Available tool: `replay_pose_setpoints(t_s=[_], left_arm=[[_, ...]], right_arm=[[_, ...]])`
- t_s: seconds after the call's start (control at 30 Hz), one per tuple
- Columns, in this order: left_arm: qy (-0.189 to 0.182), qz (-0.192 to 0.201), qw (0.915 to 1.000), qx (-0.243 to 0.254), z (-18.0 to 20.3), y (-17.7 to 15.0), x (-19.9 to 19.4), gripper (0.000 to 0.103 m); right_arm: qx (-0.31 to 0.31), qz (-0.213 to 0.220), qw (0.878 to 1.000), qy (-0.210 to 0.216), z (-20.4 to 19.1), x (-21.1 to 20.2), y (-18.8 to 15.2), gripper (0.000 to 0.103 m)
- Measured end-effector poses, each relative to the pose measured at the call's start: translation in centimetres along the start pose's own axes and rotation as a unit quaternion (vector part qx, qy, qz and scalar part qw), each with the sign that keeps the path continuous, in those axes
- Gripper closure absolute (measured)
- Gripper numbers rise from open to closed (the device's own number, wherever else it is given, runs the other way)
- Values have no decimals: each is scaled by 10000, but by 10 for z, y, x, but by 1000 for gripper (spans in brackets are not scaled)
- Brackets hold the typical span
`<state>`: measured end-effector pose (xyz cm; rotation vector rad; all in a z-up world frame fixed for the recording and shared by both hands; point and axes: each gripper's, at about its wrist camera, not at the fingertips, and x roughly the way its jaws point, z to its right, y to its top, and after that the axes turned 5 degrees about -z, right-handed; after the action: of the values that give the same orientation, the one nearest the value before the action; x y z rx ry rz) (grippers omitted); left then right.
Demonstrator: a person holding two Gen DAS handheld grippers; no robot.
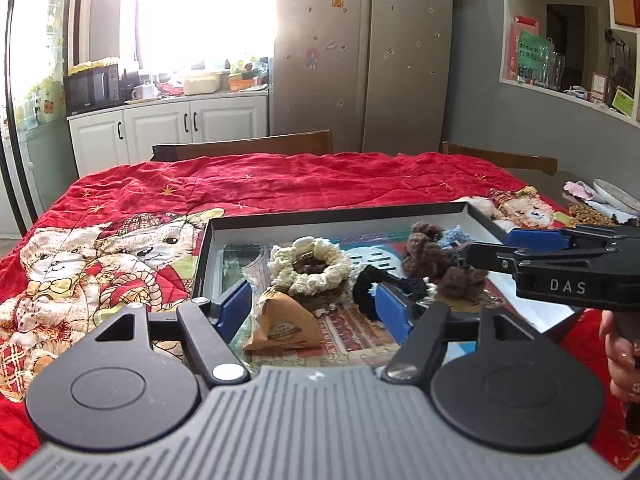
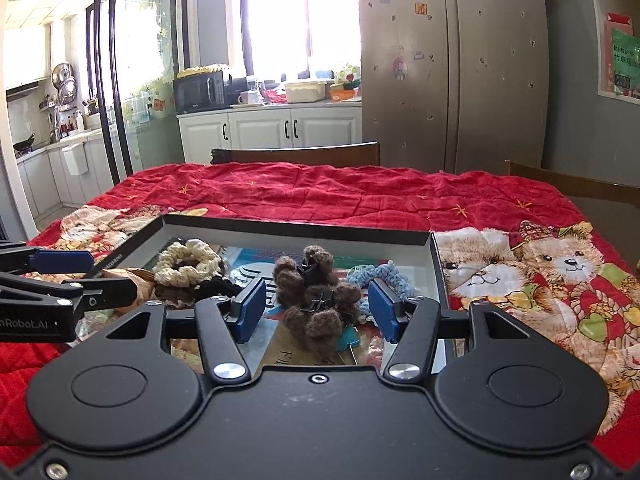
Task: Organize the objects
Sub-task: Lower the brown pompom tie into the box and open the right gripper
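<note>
The red bear-print quilt [image 1: 280, 184] lies bare from the table's left edge to its far edge. At the near edge sits a shallow tray [image 1: 336, 220]. The left gripper [image 1: 314, 312], spread wide, hovers over a brown paper packet [image 1: 282, 324] and cream scrunchie [image 1: 308, 266]. The right gripper [image 2: 318, 312], also spread, frames a brown fuzzy hair clip [image 2: 316, 296], with a light blue scrunchie [image 2: 384, 276] beside it. Only the left view shows clutter [image 1: 600, 200] at the right edge.

table [image 2: 624, 208] | red bear quilt [image 2: 320, 196] over it | tray [image 2: 296, 227] on quilt
</note>
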<state>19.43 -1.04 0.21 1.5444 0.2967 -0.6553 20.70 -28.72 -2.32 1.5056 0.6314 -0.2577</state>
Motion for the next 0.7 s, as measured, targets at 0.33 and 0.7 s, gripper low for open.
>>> replay_pose_setpoints(t_s=[0.33,0.7], left_arm=[[-142,138,9997,158,13,0,-29,24],[-303,174,9984,439,29,-13,-54,24]], right_arm=[[26,67,9999,148,0,-38,0,48],[-114,86,9996,236,-4,-82,-19,48]])
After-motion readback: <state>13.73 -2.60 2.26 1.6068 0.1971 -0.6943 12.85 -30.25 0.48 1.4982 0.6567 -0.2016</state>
